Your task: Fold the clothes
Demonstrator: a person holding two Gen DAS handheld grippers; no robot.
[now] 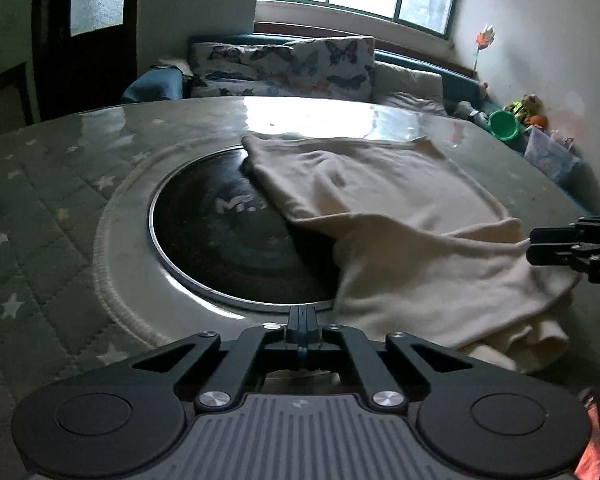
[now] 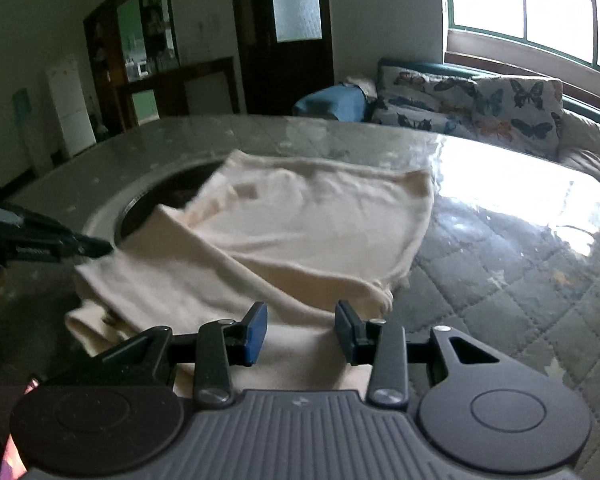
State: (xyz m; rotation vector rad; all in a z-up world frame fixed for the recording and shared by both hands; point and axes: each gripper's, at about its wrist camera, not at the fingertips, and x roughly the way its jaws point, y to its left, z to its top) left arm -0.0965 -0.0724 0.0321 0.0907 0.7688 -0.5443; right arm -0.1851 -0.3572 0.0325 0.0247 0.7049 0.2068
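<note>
A cream garment [image 1: 400, 216] lies partly folded on the round table, one fold laid over the near part; it also shows in the right wrist view [image 2: 292, 232]. My left gripper [image 1: 302, 320] is shut and empty, just left of the garment's near edge, over the dark round inset [image 1: 228, 248]. My right gripper [image 2: 300, 326] is open, its blue pads [image 2: 256, 332] just above the garment's near edge. In the left wrist view the right gripper [image 1: 536, 246] shows at the garment's right edge. In the right wrist view the left gripper [image 2: 100, 248] shows at the garment's left edge.
The table [image 1: 52, 208] has a quilted star-print cover under glossy plastic. A sofa with butterfly cushions [image 1: 296, 68] stands behind it under a window. Toys and a green bucket [image 1: 506, 126] sit at the far right. A dark door [image 2: 284, 32] and cabinet are at the back.
</note>
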